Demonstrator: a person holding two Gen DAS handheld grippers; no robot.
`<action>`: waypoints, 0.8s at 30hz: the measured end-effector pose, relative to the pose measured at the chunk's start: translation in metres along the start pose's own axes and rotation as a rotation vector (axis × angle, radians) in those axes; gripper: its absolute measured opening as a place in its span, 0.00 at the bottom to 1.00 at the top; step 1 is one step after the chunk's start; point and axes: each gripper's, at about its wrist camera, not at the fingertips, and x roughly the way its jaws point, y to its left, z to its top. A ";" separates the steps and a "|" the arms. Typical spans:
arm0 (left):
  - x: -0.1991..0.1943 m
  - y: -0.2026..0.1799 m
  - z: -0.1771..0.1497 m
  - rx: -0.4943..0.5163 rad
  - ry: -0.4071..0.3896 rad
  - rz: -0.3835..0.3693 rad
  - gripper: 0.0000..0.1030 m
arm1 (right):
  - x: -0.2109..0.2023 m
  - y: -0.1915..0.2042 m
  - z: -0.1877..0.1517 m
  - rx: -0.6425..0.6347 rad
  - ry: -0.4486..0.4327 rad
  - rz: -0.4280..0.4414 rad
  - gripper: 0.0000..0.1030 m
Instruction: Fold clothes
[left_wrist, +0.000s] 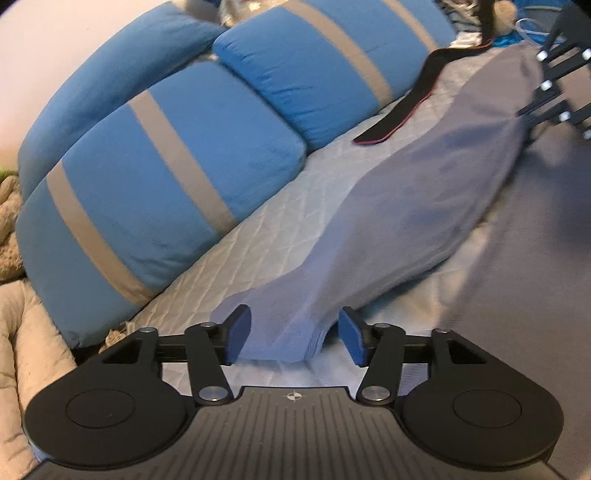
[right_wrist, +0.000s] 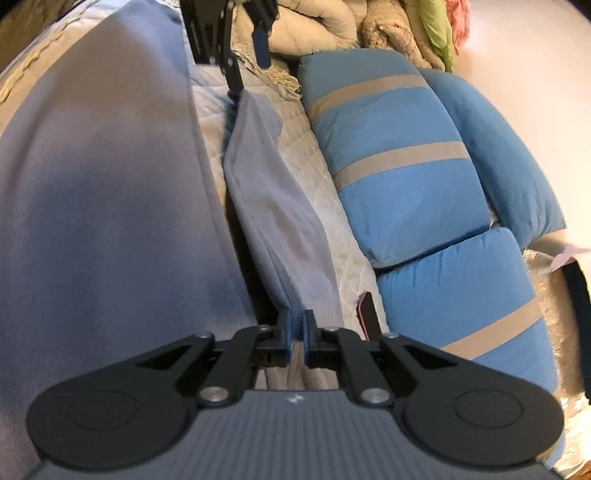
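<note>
- Grey garment (left_wrist: 417, 206) stretched taut above quilted bed cover (left_wrist: 266, 236), between both grippers.
- Left gripper (left_wrist: 293, 334): fingers spread, cloth end lying loose between blue pads (left_wrist: 238, 334).
- Right gripper (right_wrist: 297, 334): clenched on opposite garment edge.
- Blue striped pillows (left_wrist: 155, 192) toward 10 o'clock in left view.
- Black strap (left_wrist: 406, 103) toward 1 o'clock.
</note>
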 end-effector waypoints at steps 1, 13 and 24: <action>0.000 -0.006 0.006 0.012 -0.010 -0.025 0.53 | 0.000 0.002 -0.001 -0.004 -0.001 -0.009 0.06; 0.033 -0.082 0.081 0.161 -0.093 -0.337 0.53 | -0.002 -0.005 -0.004 -0.003 -0.020 -0.082 0.06; 0.066 -0.074 0.092 0.099 -0.072 -0.440 0.43 | -0.006 0.000 -0.008 -0.067 -0.038 -0.096 0.06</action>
